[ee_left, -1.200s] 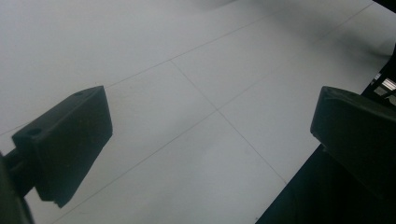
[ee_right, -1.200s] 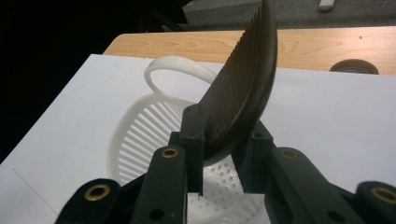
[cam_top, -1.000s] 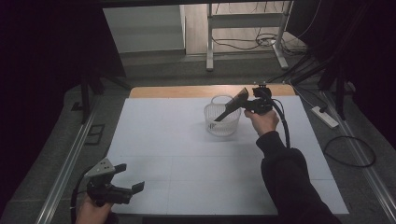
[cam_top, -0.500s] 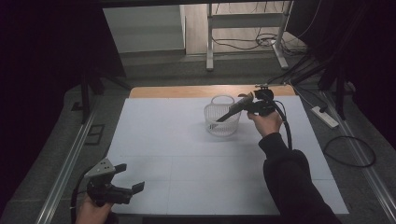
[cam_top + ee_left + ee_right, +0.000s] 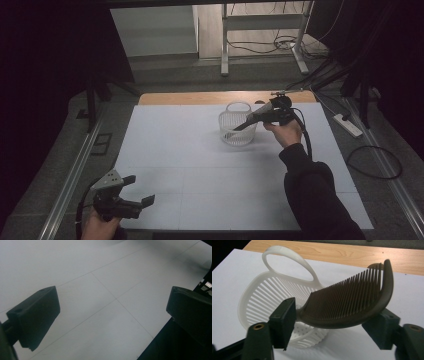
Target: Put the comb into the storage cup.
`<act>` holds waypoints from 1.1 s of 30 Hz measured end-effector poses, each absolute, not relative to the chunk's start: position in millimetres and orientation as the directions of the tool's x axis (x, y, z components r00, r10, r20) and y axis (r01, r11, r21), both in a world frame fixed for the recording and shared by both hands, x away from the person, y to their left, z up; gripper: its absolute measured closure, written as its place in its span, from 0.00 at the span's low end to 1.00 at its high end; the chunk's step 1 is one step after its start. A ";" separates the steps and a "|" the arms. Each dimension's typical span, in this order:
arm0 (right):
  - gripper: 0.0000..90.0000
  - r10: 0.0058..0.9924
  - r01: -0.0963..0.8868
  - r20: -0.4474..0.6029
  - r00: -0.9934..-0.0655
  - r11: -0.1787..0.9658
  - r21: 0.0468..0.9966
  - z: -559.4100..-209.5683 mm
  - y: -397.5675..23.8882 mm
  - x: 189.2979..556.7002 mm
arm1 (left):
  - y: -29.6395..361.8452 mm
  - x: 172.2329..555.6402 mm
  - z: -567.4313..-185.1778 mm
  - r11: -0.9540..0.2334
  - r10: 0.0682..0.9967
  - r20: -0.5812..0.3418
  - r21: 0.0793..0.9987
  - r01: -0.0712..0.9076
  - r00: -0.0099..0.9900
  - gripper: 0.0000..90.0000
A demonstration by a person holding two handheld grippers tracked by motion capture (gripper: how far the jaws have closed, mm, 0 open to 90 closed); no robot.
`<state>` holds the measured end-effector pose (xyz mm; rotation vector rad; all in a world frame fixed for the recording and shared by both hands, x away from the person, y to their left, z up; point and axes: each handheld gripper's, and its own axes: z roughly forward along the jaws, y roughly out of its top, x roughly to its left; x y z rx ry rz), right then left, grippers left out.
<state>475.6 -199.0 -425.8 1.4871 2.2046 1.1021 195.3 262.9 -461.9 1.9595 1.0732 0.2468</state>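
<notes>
Your right gripper view shows what the high view cannot: a dark brown curved plastic comb (image 5: 352,302) lies across the gap between your right gripper (image 5: 334,325)'s jaws, which have just been opening. Its thin end meets the left jaw; whether the right pad touches it, I cannot tell. From above, your right gripper (image 5: 248,121) reads as a dark bar slanting down over the white slotted plastic basket with a loop handle (image 5: 238,129), which stands near the far edge of the white table sheet (image 5: 200,165), right of its middle. Your left gripper (image 5: 135,192) hovers at the near left corner, jaws spread with nothing between them; its own view looks past them onto bare sheet. A strip of bare wood (image 5: 200,98) runs beyond the far edge.
</notes>
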 end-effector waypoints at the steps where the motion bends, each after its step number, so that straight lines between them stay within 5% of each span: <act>1: 0.32 0.876 0.677 0.190 -0.443 0.188 0.711 -425.4 -199.4 475.2 | 262.8 195.4 -462.0 -0.255 0.762 -0.217 0.765 0.592 0.610 0.00; 11: 0.14 0.861 0.662 0.168 -0.481 0.230 0.713 -421.7 -200.3 471.3 | 262.6 195.3 -461.8 -0.257 0.762 -0.215 0.765 0.590 0.611 0.00; 33: 0.04 0.835 0.631 0.122 -0.537 0.302 0.714 -416.7 -201.8 457.4 | 262.7 195.2 -461.7 -0.256 0.762 -0.216 0.765 0.590 0.611 0.00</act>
